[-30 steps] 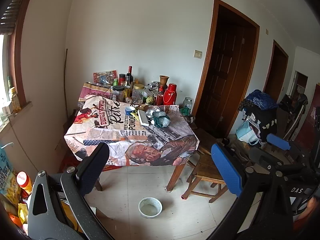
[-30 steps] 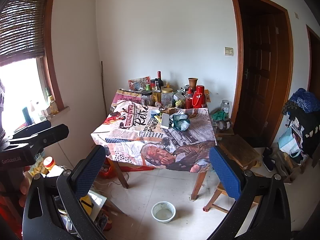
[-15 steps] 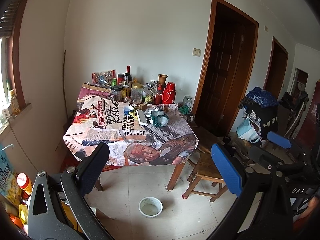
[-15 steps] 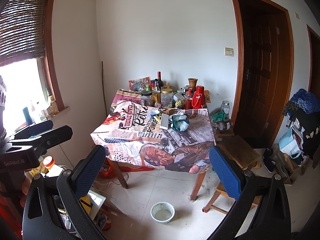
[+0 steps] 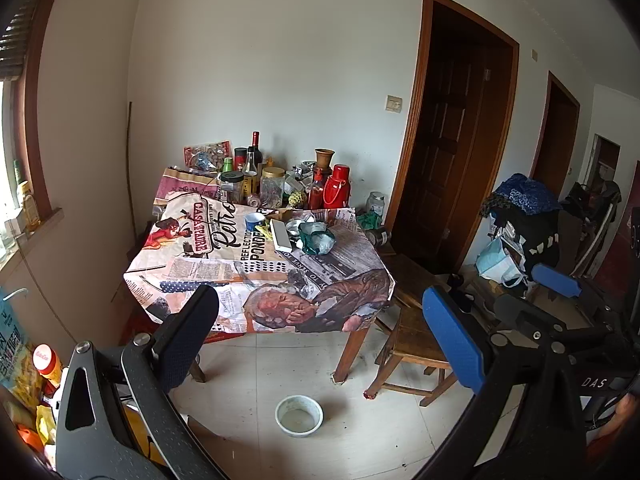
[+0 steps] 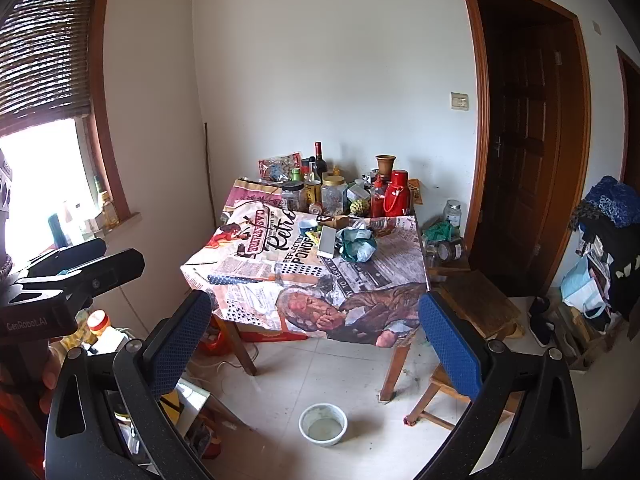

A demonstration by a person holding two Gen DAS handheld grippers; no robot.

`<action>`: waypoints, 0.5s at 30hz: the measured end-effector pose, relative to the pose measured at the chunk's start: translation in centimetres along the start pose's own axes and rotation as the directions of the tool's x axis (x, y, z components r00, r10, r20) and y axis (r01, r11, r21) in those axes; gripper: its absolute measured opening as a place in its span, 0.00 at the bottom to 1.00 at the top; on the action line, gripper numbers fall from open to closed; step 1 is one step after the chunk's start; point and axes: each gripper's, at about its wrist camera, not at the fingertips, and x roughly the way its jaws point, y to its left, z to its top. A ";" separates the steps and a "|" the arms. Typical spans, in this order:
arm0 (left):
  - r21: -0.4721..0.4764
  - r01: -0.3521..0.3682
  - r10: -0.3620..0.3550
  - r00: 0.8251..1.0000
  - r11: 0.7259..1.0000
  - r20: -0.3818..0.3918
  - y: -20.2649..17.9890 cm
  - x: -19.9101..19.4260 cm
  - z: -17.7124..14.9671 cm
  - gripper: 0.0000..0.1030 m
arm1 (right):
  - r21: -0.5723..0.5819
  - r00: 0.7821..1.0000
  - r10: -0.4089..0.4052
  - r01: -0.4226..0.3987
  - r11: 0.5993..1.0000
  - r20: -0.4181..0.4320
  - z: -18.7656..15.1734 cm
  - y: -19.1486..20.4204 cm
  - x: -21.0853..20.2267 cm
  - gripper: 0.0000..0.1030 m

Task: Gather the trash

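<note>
Approach phase: table (image 5: pixel 352 276) sits slightly nearer in both wrist views than a second ago. Left gripper (image 5: pixel 320 340) and right gripper (image 6: pixel 316 340) gape wide, empty. Crumpled green wrapper (image 6: pixel 357 243) lies mid-table, beside the white box (image 6: pixel 327 241); nothing collected yet.

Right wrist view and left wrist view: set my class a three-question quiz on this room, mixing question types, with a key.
1. True or false: the left gripper holds a piece of trash.
2. Multiple choice: the white bowl stands A) on the table, B) on the floor, C) on the wooden stool.
3. Fill in: the crumpled green bag lies on the table beside a white ____.

Key: 1 false, its fingers are spread and hold nothing; 2 B; 3 box.
</note>
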 end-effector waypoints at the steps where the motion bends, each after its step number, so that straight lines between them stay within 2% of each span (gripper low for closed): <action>1: 0.000 -0.002 0.002 1.000 1.000 -0.001 0.0 0.0 0.0 1.00 | 0.000 1.000 0.000 0.000 1.000 0.001 0.0 0.1 0.0 1.00; 9: 0.004 0.003 -0.003 1.000 1.000 0.006 -2.1 1.6 0.6 1.00 | -0.003 1.000 -0.002 0.002 1.000 0.014 0.5 -2.1 0.9 1.00; 15: 0.029 0.009 -0.009 1.000 1.000 -0.016 -3.2 4.3 1.7 0.99 | 0.010 1.000 -0.025 0.025 1.000 0.010 1.3 -3.4 2.6 1.00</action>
